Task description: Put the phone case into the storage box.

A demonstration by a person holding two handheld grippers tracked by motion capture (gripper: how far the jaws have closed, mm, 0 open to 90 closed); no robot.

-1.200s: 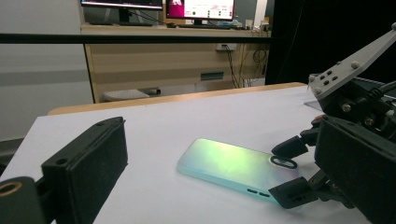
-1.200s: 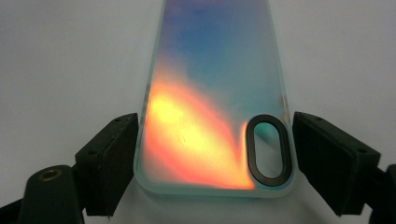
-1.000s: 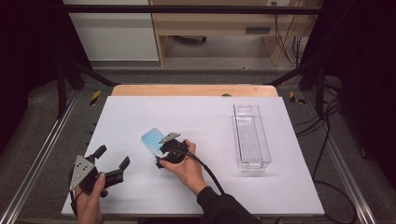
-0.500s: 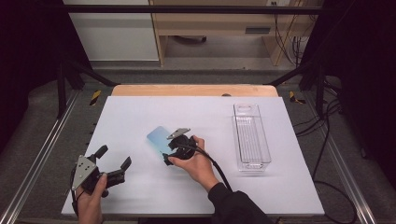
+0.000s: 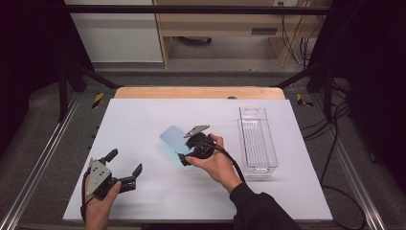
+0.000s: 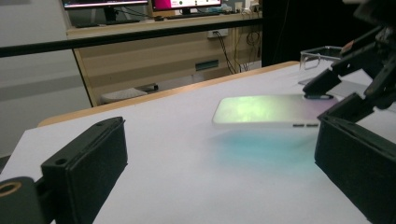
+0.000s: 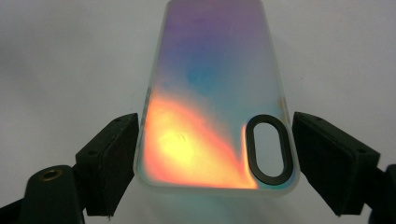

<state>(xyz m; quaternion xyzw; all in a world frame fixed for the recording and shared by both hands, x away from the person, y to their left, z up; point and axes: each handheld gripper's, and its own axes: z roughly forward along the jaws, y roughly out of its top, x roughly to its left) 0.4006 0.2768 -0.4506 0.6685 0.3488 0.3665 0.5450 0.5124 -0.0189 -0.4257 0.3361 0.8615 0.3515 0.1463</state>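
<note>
Jaws of the right gripper (image 5: 183,152) clamp the near end of an iridescent phone case (image 5: 171,138), seen from the high view above the white bench (image 5: 143,120). That hand (image 5: 213,160) comes in from the lower right with the forearm angled up and to the left, and the case juts out from the jaws toward the far left, held clear of the bench surface. A clear plastic tray (image 5: 257,141) lies to the right of the case, well apart from it. Left of the case and nearer the bench's front edge, the left gripper (image 5: 125,168) sits low in its hand (image 5: 98,206), jaws spread with nothing between them, pointing to the right.

From the left gripper view, its own two black jaws stand wide apart at the bottom. Between them, farther off, the case (image 6: 266,110) hangs level above the bench with a green-blue glow beneath it, and the right gripper (image 6: 334,91) bites its right end.

From the right gripper view, the jaws press on the two long edges of the case (image 7: 210,102) at its camera-hole end; the case points straight away from them.
</note>
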